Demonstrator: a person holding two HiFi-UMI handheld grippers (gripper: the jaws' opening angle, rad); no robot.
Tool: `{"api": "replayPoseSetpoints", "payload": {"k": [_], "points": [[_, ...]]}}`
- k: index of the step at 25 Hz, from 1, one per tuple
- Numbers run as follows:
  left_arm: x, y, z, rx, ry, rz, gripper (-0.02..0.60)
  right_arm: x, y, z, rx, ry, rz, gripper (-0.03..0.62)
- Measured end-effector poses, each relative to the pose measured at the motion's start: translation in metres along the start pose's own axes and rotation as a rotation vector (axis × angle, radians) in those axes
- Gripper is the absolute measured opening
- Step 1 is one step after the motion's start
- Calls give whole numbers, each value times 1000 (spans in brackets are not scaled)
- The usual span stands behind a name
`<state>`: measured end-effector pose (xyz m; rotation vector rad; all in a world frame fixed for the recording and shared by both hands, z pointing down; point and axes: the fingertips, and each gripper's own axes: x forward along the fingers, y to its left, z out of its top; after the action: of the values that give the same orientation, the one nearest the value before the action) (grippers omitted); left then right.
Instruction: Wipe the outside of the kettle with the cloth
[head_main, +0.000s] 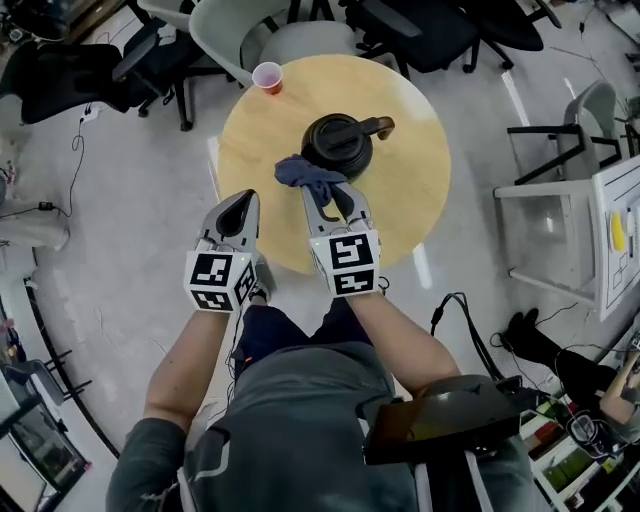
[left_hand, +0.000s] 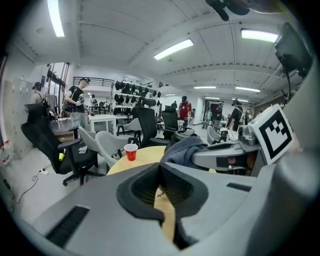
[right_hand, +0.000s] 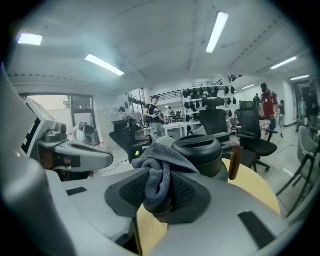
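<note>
The right gripper (head_main: 326, 196), just left of centre in the head view, is clamped on a bunched grey-blue cloth (head_main: 304, 174). In the right gripper view the wad fills the gap between the jaws and spills over their tips. The left gripper (head_main: 238, 206) sits to its left over the table's near edge, with its jaws closed together and nothing between them. The cloth's loose end reaches the near-left side of the kettle (head_main: 337, 146), but whether it is pressing on it cannot be told. The kettle is dark and lidded and stands upright at the middle of the round wooden table (head_main: 405, 205), in the upper middle of the head view. Its handle points toward the frame's right. To wipe well, the soft wad should probably meet the kettle's wall ahead of the hard jaw tips. It can then sweep around the body from the lid's rim downward, reaching behind the handle as well. The pinch needs to stay firm, since so much cloth hangs free that it could drag out. The kettle may slide or turn on the smooth tabletop, so the empty left gripper would likely serve best by steadying the handle or lid. A red cup (head_main: 268, 77) stands at the table's far-left edge, well apart from the wiping. No brand, label or readable writing shows on the kettle, cloth or cup. The only print is the black-and-white square patterns on the grippers' cubes, which spell nothing.
</note>
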<state>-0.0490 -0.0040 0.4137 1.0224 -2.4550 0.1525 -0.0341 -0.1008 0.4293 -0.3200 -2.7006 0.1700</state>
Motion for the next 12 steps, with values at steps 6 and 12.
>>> {"api": "replayPoseSetpoints", "payload": {"k": [6,12], "points": [[7,17,4,39,-19,-191,8,14,-12,-3,61,-23,-274,115],[19,49,-2,92,-37,-312,8,37,2,-14,52,-48,-413,115]]}}
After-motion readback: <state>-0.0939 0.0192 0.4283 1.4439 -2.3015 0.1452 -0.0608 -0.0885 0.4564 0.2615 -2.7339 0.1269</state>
